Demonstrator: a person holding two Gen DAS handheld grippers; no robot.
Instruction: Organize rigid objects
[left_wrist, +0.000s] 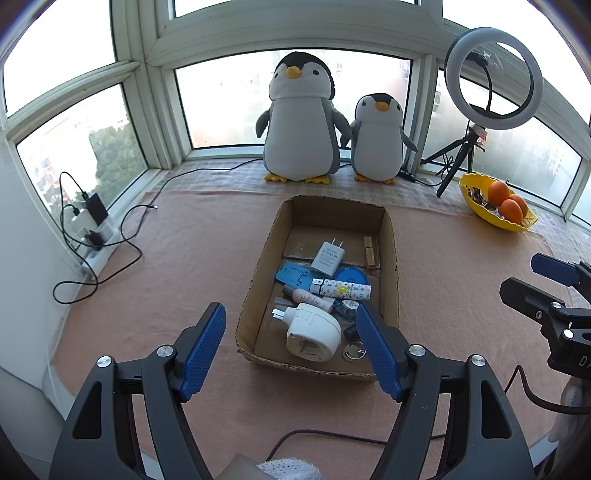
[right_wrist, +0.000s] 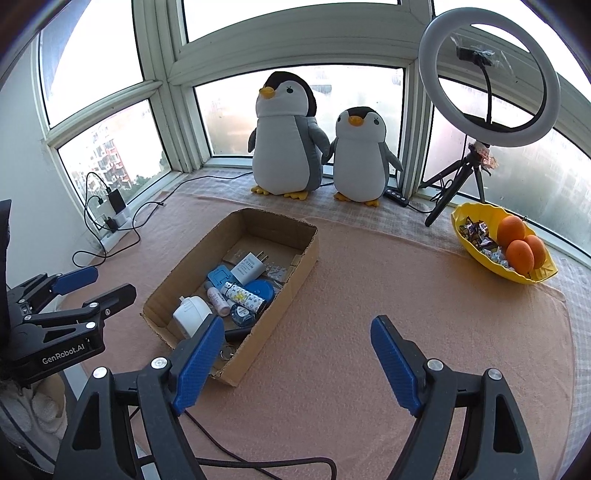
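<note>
A cardboard box (left_wrist: 258, 266) (right_wrist: 295, 273) lies on the pink cloth. In it are a white charger (left_wrist: 328, 256), a blue phone stand (left_wrist: 293, 275), a blue round lid (left_wrist: 349, 277), a patterned tube (left_wrist: 341, 290), a pink bottle (left_wrist: 306, 297), a white round plug (left_wrist: 314, 330) (right_wrist: 190, 314), a wooden clip (left_wrist: 370, 251) and a key ring (left_wrist: 354, 350). My left gripper (left_wrist: 290, 317) (right_wrist: 107, 282) hovers over the box's near end with its jaws wide apart and nothing held. My right gripper (right_wrist: 297, 325) (left_wrist: 524, 275) stands open above bare cloth to the right of the box.
Two plush penguins (left_wrist: 303, 122) (left_wrist: 376, 140) stand at the window. A ring light on a tripod (right_wrist: 487, 81) and a yellow bowl of oranges (right_wrist: 476, 254) are at the back right. A power strip with cables (left_wrist: 96, 236) lies at the left. A dark cable (right_wrist: 258, 461) runs near the front edge.
</note>
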